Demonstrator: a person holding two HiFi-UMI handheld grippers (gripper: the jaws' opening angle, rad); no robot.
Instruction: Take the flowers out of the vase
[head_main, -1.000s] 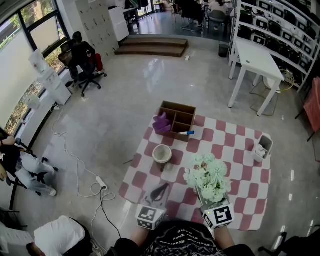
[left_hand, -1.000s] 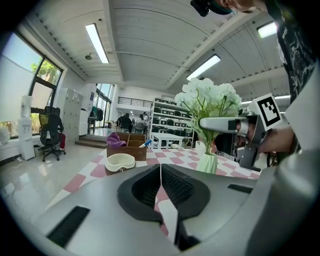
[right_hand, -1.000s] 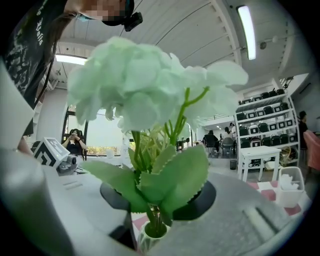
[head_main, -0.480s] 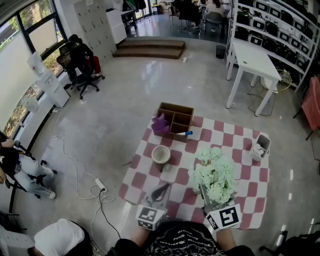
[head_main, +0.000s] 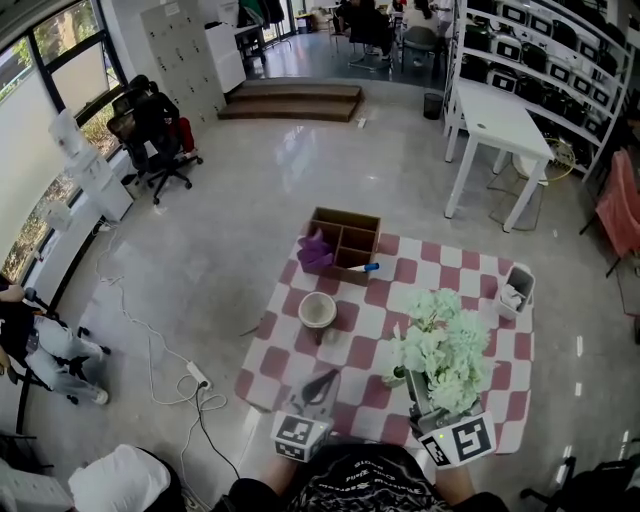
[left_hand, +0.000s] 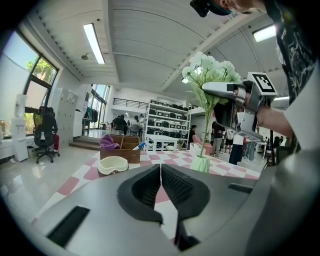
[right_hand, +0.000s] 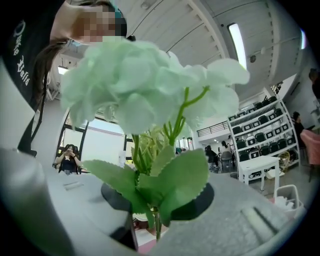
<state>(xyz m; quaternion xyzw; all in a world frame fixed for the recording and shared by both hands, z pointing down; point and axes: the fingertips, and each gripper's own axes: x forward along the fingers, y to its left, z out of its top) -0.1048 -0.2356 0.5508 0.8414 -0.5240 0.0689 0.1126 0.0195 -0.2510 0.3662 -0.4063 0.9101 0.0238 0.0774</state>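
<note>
A bunch of pale green-white flowers (head_main: 447, 345) fills the right gripper view as flowers (right_hand: 145, 90) with green leaves. My right gripper (head_main: 424, 403) is shut on the stems just under the leaves and holds the bunch up above the checkered mat (head_main: 300, 350). In the left gripper view the flowers (left_hand: 210, 72) hang from the right gripper (left_hand: 212, 89), and one thin stem runs down to the mouth of the small pale green vase (left_hand: 201, 163). That vase (head_main: 394, 378) stands on the mat. My left gripper (head_main: 320, 384) rests low, shut and empty, seen as the left gripper (left_hand: 160, 169).
A wooden compartment box (head_main: 348, 240) with a purple cloth (head_main: 314, 250) and a blue pen (head_main: 371, 267) sits at the mat's far edge. A cream bowl (head_main: 318, 309) stands mid-left, a small white bin (head_main: 514, 291) at far right. A cable and power strip (head_main: 195, 378) lie left.
My right gripper has risen with the flowers, which now look larger and sit further right in the head view. The left gripper has stayed in place.
</note>
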